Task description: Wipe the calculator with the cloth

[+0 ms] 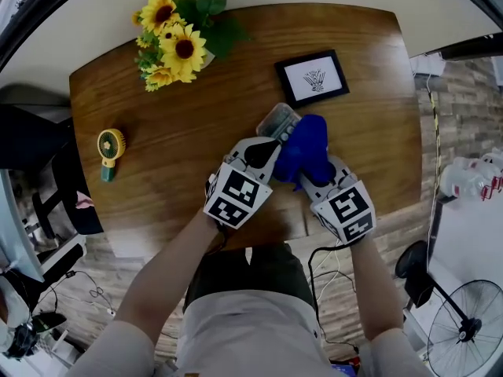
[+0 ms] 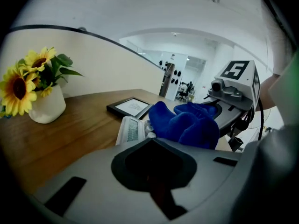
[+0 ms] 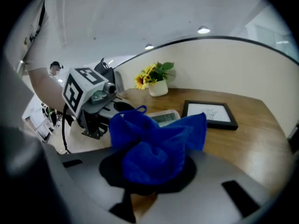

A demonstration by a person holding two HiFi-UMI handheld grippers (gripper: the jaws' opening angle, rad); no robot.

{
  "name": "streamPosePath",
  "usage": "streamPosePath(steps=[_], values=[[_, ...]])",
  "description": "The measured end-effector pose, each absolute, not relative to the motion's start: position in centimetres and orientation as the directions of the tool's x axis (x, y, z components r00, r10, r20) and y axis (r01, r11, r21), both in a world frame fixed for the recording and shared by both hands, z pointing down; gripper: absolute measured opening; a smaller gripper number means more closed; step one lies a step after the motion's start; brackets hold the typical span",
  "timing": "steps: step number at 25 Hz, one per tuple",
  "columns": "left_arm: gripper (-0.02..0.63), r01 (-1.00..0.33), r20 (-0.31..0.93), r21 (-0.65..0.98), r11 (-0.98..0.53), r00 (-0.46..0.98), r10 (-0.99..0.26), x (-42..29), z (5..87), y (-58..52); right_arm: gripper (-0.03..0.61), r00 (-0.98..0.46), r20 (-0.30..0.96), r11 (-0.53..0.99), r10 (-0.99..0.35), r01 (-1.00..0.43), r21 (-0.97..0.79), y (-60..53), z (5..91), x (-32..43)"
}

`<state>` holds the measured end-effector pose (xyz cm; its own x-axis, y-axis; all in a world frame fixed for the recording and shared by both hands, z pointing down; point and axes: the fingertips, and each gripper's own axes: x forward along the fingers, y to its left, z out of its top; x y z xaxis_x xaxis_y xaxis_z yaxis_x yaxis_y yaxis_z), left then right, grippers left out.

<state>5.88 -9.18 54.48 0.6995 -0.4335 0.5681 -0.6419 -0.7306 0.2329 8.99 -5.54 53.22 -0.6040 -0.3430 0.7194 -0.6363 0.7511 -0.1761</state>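
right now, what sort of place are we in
Likely an office or lab workspace. There is a wooden desk dressed with sunflowers and a framed picture, a floor fan stands beside it, and the left gripper view shows a bright open hall beyond.

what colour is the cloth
The cloth is deep blue, plain with no pattern; it shows best in the right gripper view.

- My right claw: grey, with black-and-white squares on its cube.
- Soft plush cloth: deep royal blue.
- Slim plastic calculator: pale grey, greenish display.
- Glossy wooden table: warm brown, streaked grain.
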Motion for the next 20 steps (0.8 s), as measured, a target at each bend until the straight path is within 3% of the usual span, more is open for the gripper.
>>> streamPosePath(steps=[11, 13, 17, 20], values=[[0.002, -0.618, 0.552, 0.293, -0.729, 0.732, -0.399, 5.8, 54.6, -9.2, 0.102, -0.561, 0.737, 0.712, -0.377, -0.685, -0.156, -8.7, 53.0, 13.5], [0.002, -0.620, 0.551, 0.301, -0.725, 0.733, -0.398, 5.8, 54.6, -9.2, 0.102, -0.494, 0.750, 0.655, -0.440, -0.748, -0.108, -10.0, 53.1, 15.7], [0.002, -0.620, 0.554, 0.304, -0.723, 0.732, -0.395, 5.9, 54.6, -9.2, 0.084, -0.197, 0.807, 0.516, -0.557, -0.843, 0.151, -12.4, 54.2, 22.8], [0.002, -0.622, 0.556, 0.303, -0.722, 0.731, -0.397, 5.9, 54.5, -9.2, 0.081, -0.248, 0.762, 0.439, -0.598, -0.897, 0.052, -13.0, 52.0, 22.9]])
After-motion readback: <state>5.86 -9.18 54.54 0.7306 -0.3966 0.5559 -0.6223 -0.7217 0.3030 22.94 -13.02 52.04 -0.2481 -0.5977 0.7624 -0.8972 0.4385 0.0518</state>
